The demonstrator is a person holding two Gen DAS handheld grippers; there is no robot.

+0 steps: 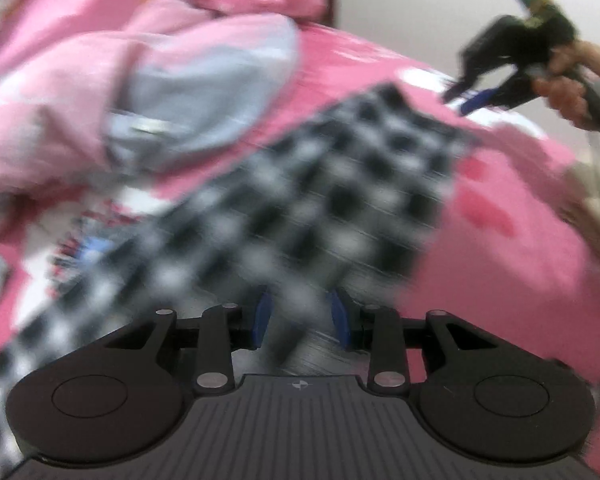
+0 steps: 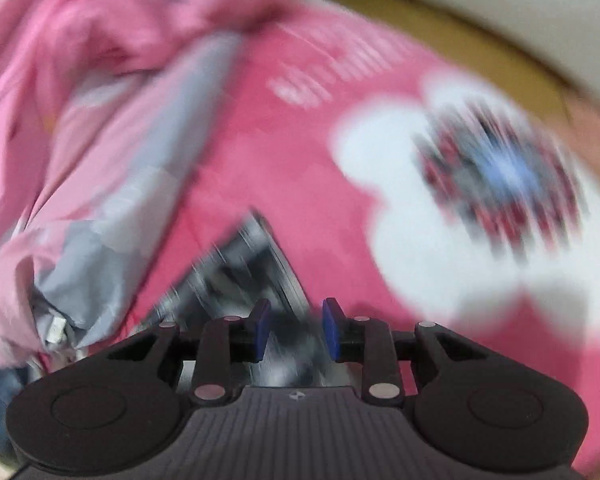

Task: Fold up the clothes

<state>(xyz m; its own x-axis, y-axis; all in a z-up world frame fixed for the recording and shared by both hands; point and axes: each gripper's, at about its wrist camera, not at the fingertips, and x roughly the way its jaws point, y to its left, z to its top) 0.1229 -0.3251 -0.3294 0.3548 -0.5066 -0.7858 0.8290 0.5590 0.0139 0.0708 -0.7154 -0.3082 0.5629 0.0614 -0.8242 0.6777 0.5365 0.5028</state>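
Folding in progress: checked cloth carried across a pink sheet, both views blurred.

The left gripper (image 1: pixel 300 314) had the checked cloth (image 1: pixel 300 200) lying across and between its jaws; whether the pads pressed on it could not be told. The right gripper (image 2: pixel 294 330) stood with jaws partly apart, a corner of the same cloth running up between them, no pad seen touching it. In the left view the right gripper hung well apart at the cloth's far corner, a hand (image 1: pixel 568 88) on its handle. The cloth lay on the pink sheet (image 2: pixel 280 168), beside a pink-and-grey garment (image 1: pixel 172 92). Judgement: both corners should be gripped firmly, the cloth kept taut and edges matched before laying it down.
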